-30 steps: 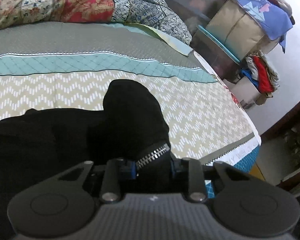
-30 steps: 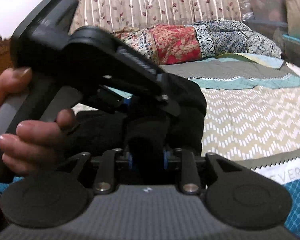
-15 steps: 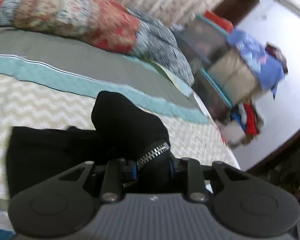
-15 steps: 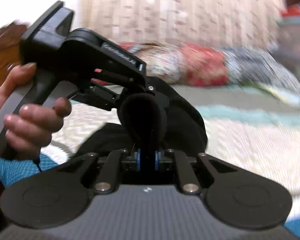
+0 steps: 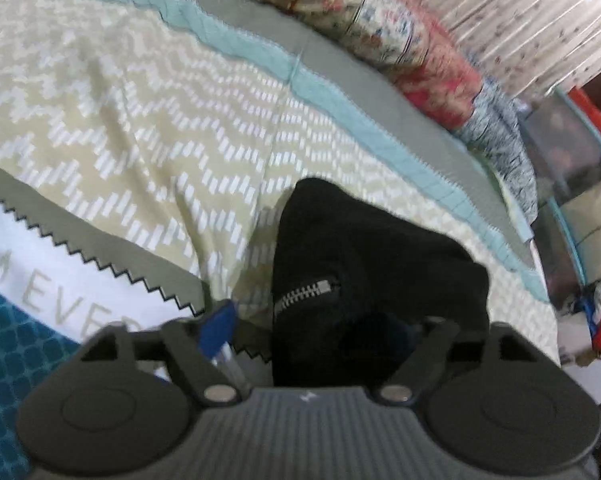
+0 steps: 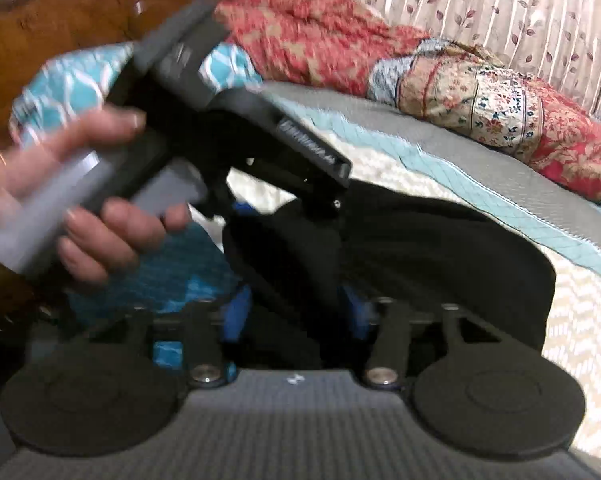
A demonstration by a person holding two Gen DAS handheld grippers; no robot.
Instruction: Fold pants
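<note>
Left wrist view: black pants [image 5: 364,264], zipper [image 5: 306,292] showing, bunched at lower centre on patterned bedspread [image 5: 140,128]; left gripper [image 5: 320,332] spread wide around fabric. Right wrist view: right gripper [image 6: 296,312] parted, fabric between fingers; left hand [image 6: 80,208] at left; quilt [image 6: 480,100] upper right.

**Colours and patterns, both wrist views**

Pants [image 5: 364,248]: solid black, silver zipper [image 5: 306,294] teeth. Bedspread [image 5: 160,128]: beige with white dashed chevrons; bands of teal diamond quilting, plain grey, a white strip with grey lettering, black zigzag edging. Quilt [image 6: 500,112]: red and cream floral patchwork, blue-white section. Curtain [image 6: 480,4]: cream stripes with maroon leaf vines. Gripper pads [image 6: 238,314]: blue, probably; blurred. Headboard [image 6: 60,20]: brown wood
</note>
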